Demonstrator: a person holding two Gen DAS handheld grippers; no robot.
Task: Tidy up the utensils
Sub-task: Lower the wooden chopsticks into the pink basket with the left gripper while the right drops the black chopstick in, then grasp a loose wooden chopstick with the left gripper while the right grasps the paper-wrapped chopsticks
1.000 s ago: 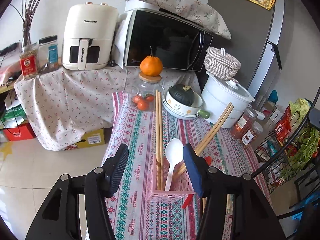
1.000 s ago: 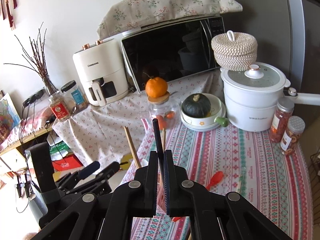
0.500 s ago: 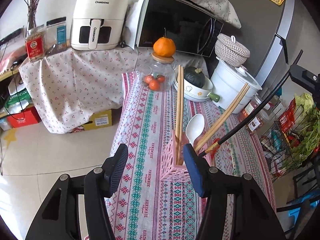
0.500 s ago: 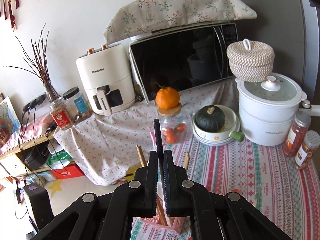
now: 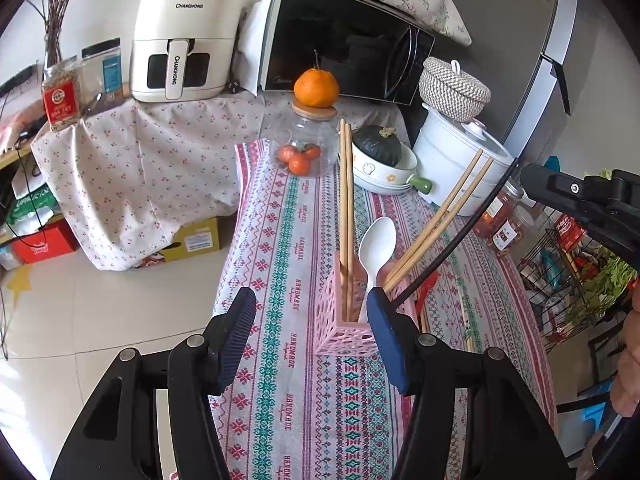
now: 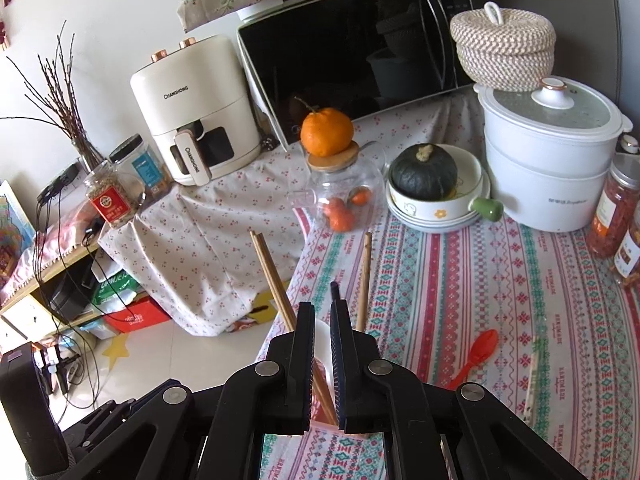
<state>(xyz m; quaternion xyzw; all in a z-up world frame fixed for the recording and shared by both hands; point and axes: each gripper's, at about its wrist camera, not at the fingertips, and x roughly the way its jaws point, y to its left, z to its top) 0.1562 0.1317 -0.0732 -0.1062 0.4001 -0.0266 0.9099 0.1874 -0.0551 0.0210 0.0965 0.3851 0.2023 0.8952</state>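
The right gripper [image 6: 321, 320], jaws now slightly parted, had released the black chopstick [image 5: 460, 236] into the pink holder [image 5: 344, 332]; left gripper [image 5: 310, 320] jaws wide.

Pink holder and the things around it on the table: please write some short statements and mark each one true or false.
1. The white spoon stands in the pink holder. True.
2. The left claw is shut on the holder. False: it is open and grips nothing.
3. An orange sits on the lid of the glass jar. True.
4. The red spoon is in the holder. False: it lies on the tablecloth, outside the holder.
5. The dark green pumpkin lies directly on the tablecloth. False: it sits in a white bowl.
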